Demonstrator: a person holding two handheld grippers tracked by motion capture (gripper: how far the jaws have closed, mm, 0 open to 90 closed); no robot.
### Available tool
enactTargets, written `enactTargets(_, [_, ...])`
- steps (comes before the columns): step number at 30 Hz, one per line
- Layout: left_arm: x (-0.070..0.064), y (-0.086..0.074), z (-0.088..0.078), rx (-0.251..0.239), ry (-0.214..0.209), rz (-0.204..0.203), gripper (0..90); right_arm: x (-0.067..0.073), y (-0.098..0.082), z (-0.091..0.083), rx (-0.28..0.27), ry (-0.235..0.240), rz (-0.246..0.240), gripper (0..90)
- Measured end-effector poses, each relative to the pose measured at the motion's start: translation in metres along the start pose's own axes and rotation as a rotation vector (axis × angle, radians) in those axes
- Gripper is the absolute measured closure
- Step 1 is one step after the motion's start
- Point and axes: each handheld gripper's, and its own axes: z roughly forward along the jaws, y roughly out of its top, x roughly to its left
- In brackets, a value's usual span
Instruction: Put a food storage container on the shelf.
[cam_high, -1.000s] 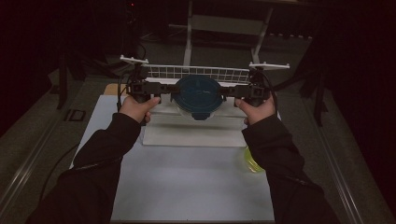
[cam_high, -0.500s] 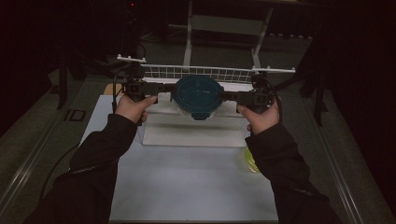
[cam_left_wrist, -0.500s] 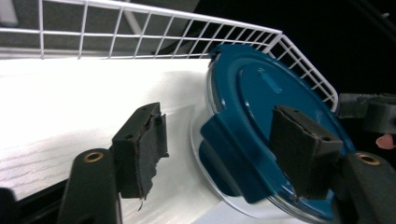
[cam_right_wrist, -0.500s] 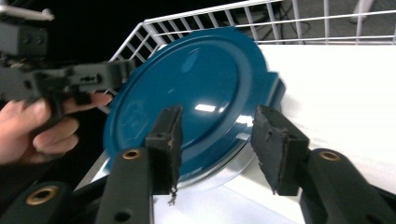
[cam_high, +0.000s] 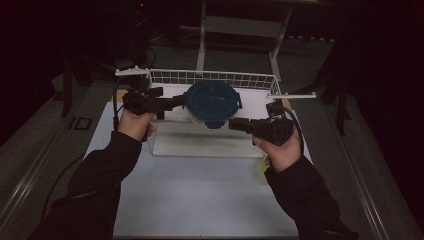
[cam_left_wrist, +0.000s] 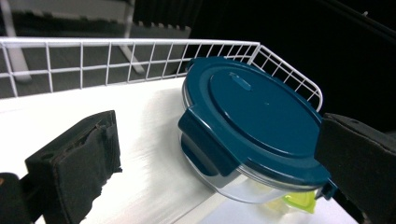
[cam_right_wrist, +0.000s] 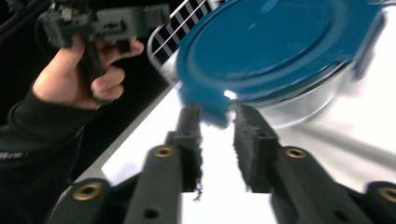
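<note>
The round glass container with a dark blue clip-on lid (cam_high: 213, 104) stands on the raised white board (cam_high: 200, 142) at the far middle of the worktop (cam_high: 200, 200), just in front of the white wire basket rail (cam_high: 215, 79).

The likeliest trouble is at the lid's clip tabs; the right tongs (cam_high: 236, 124) sit narrow, their jaws having just been closing with nothing between the pads, and in the right gripper view they point at the lid's near rim with a small gap left. If they push forward in this state they would probably shove the container toward the rail or tip it off the board's edge rather than catch a tab; the glass looks smooth, so a glancing nudge could also spin it. The left tongs (cam_high: 176, 101) stand wide, their jaws having just been opening, and they grip nothing; with no hold on that side the container is unbraced against any push from the right.

In the high view the container lies between both tongs; the left pair is at its nine o'clock, with one pad close by the lid's edge; the right pair is at about its five o'clock, just short of the rim. A yellow-green object (cam_left_wrist: 299, 201) shows through or beside the glass near the base; I cannot tell which.
</note>
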Motion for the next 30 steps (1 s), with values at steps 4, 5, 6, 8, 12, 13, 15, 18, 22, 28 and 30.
enactTargets(4, [-0.007, -0.009, -0.007, -0.017, 0.009, 0.029, 0.0, 0.008, -0.01, 0.002, 0.026, 0.021, -0.028, 89.1])
enactTargets(5, [-0.009, -0.01, -0.008, -0.021, 0.008, 0.035, 0.0, 0.01, -0.012, 0.005, 0.037, 0.025, -0.034, 89.8])
enactTargets(6, [-0.011, -0.013, -0.009, -0.022, 0.007, 0.046, 0.0, 0.011, -0.014, 0.007, 0.043, 0.026, -0.037, 89.9])
enactTargets(8, [-0.016, -0.019, -0.011, -0.028, 0.013, 0.071, 0.0, 0.012, -0.018, 0.016, 0.066, 0.034, -0.034, 90.0])
enactTargets(12, [-0.022, -0.032, -0.015, -0.024, 0.012, 0.102, 0.0, 0.011, -0.018, 0.027, 0.068, 0.035, -0.023, 90.0])
enactTargets(13, [-0.023, -0.037, -0.017, -0.025, 0.013, 0.106, 0.0, 0.011, -0.018, 0.027, 0.068, 0.035, -0.023, 90.0])
enactTargets(15, [-0.026, -0.045, -0.019, -0.021, 0.017, 0.12, 0.0, 0.009, -0.015, 0.035, 0.063, 0.028, -0.013, 90.0])
enactTargets(18, [-0.028, -0.056, -0.023, -0.018, 0.019, 0.134, 0.0, 0.008, -0.013, 0.039, 0.059, 0.02, -0.012, 90.0])
enactTargets(22, [-0.028, -0.072, -0.027, -0.001, 0.021, 0.145, 0.0, 0.004, -0.009, 0.045, 0.054, 0.011, 0.002, 90.0])
enactTargets(28, [-0.028, -0.09, -0.031, 0.015, 0.027, 0.158, 0.0, 0.0, -0.007, 0.053, 0.054, -0.006, 0.017, 90.0])
enactTargets(30, [-0.028, -0.096, -0.031, 0.016, 0.03, 0.165, 0.0, -0.002, -0.006, 0.055, 0.049, -0.011, 0.02, 90.0])
